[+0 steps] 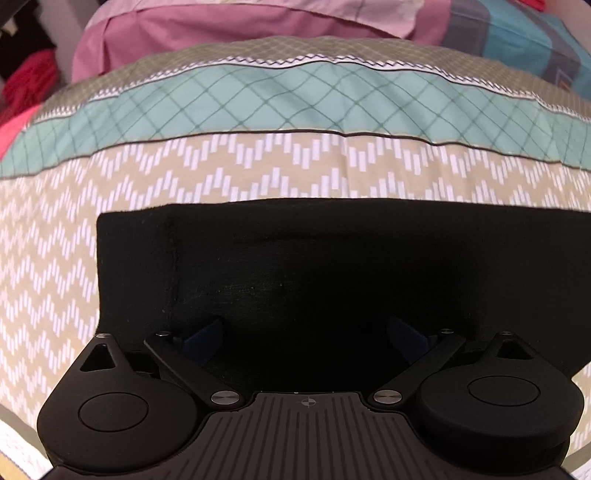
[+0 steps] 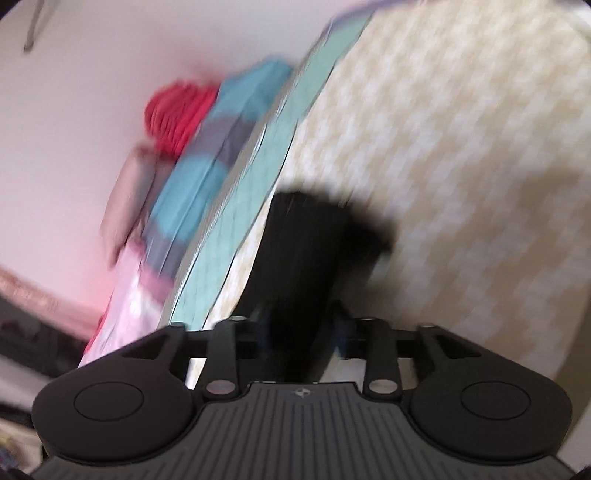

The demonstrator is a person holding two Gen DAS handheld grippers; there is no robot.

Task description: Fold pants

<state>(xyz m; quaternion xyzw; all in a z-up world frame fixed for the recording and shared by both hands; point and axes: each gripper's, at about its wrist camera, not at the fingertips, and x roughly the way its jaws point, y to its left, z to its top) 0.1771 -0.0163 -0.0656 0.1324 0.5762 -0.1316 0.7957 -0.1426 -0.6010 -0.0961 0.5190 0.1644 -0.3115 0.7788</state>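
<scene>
Black pants [image 1: 314,266] lie flat on the chevron bedspread [image 1: 48,266], already folded into a compact rectangle; its far edge runs parallel to the teal band [image 1: 295,107], on my side of it.

My left gripper [image 1: 304,332] points steeply down over the near half of the pants, fingers [image 1: 207,334] spread wide with nothing between them. Whether the pads touch the cloth I can't tell, black on black.

My right gripper [image 2: 301,332] comes in low at the pants' narrow end. That view is badly smeared. Jaws are partway apart with dark cloth [image 2: 303,258] running between them; I read no firm pinch, but I can't rule out contact.

Risks from here, my judgement:
- The right gripper closes on the top layer only, the stack peels open and the fold is lost.
- It bites too deep and catches the bedspread under the pants, and the whole sheet drags toward the teal band.
- Moving fast with nothing pinning the pants, so the rectangle skews relative to the band.
- The left gripper presses down off-centre and the far corner lifts.
- The pillows [image 1: 221,33] beyond the band are well apart from the pants, no collision concern.
</scene>
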